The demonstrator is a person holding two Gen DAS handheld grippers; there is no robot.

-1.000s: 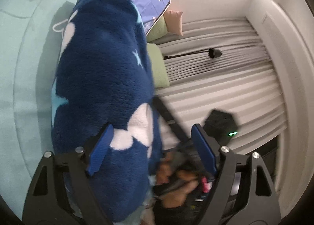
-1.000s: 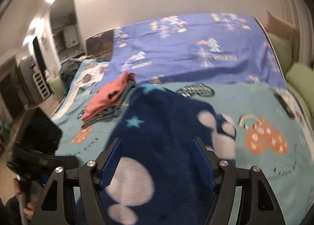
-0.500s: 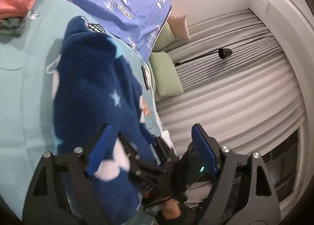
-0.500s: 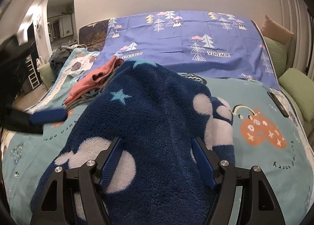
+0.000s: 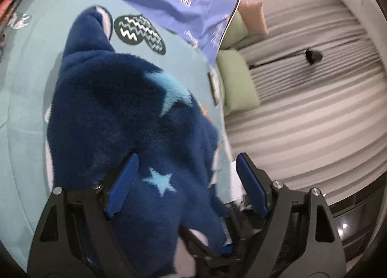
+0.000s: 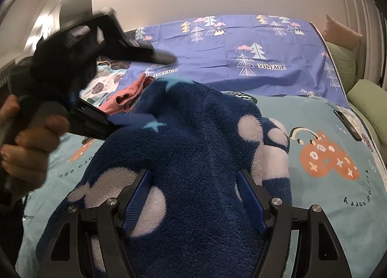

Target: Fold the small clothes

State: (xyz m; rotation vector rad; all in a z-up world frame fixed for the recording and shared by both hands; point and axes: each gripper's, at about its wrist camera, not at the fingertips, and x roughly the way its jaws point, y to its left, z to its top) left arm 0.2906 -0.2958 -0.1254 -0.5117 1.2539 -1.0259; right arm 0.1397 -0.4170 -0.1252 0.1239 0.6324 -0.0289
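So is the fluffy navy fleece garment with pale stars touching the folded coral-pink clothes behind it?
Cannot tell. In the right wrist view the navy fleece garment overlaps the folded coral-pink clothes, hiding any gap. The left wrist view shows only their edge.

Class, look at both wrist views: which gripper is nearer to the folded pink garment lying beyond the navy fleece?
Left. The left gripper reaches in over the far side of the navy fleece, close beside the pink garment. The right gripper sits at the fleece's near end, farther back.

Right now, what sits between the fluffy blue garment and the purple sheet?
A black zigzag-patterned patch printed on the teal bedcover, seen in the left wrist view.
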